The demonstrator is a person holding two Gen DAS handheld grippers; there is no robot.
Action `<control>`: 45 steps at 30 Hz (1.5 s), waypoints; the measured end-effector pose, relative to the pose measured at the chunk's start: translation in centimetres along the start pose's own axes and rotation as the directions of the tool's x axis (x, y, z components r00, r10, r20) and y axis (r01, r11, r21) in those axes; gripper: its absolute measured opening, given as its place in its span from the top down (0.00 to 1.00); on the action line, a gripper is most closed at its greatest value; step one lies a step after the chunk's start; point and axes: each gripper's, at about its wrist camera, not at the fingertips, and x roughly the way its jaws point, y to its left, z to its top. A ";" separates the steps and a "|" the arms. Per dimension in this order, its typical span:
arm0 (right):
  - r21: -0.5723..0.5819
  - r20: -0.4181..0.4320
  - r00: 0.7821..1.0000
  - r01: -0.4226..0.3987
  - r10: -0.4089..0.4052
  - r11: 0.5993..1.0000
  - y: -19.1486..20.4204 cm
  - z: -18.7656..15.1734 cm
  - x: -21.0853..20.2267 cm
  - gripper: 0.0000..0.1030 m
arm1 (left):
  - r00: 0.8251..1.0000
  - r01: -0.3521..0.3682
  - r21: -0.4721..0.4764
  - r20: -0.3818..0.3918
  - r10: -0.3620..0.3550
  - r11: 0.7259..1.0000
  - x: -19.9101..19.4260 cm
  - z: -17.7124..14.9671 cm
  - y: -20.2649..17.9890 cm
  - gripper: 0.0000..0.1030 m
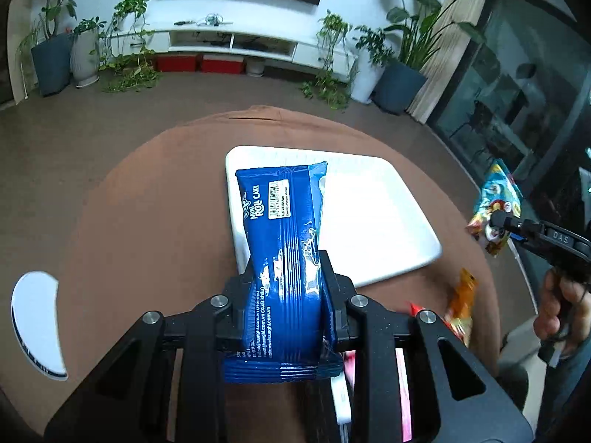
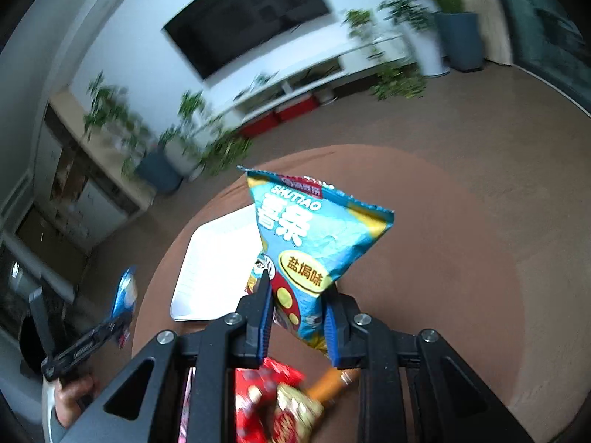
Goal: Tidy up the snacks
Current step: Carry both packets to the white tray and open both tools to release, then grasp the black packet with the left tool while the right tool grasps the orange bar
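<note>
My left gripper [image 1: 290, 280] is shut on a dark blue mini roll cake pack [image 1: 284, 236] and holds it over the near left part of a white tray [image 1: 373, 217] on the brown round table. My right gripper [image 2: 299, 295] is shut on a light blue chips bag [image 2: 314, 243], held up above the table to the right of the tray [image 2: 214, 258]. The chips bag also shows in the left wrist view [image 1: 496, 203], and the blue pack in the right wrist view [image 2: 125, 291].
Loose snacks lie on the table near me: an orange packet [image 1: 461, 302], a red packet [image 2: 266, 402] and a pink-white wrapper [image 1: 402, 380]. A white curved object [image 1: 35, 325] sits at the table's left edge. Potted plants and a white TV bench stand behind.
</note>
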 end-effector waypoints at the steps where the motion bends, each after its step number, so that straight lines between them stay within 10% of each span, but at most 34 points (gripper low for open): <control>1: -0.016 -0.036 0.999 -0.003 0.002 1.000 0.8 0.7 1.7 0.75 | 1.000 -0.012 0.011 -0.006 0.013 1.000 0.8 0.6 -0.3 0.75; 11: -0.074 -0.235 0.971 0.022 -0.039 0.997 3.9 2.5 13.2 0.75 | 0.988 -0.105 0.088 -0.104 0.114 0.991 9.2 1.6 -3.4 0.75; 22: -0.084 -0.283 0.955 0.065 -0.086 0.994 2.9 1.2 15.5 0.74 | 0.972 -0.151 0.169 -0.155 0.177 0.974 16.9 0.6 -6.1 0.75; 33: -0.066 -0.244 0.965 0.078 -0.091 0.995 2.7 1.5 13.4 0.39 | 0.977 -0.150 0.145 -0.130 0.169 0.978 17.3 0.3 -6.2 0.73; 35: -0.059 -0.216 0.973 0.067 -0.078 0.996 2.8 1.7 12.0 0.31 | 0.981 -0.153 0.143 -0.098 0.168 0.978 15.7 0.6 -5.9 0.67; 39: -0.021 -0.136 0.991 0.001 -0.003 1.000 2.8 1.3 6.9 0.25 | 0.992 -0.123 0.112 -0.018 0.126 0.986 11.3 0.1 -5.9 0.16; 45: -0.050 -0.010 0.999 -0.043 0.042 0.998 3.2 -1.9 -0.7 0.17 | 0.998 -0.066 0.028 0.011 0.065 0.997 3.8 -4.1 -5.4 0.02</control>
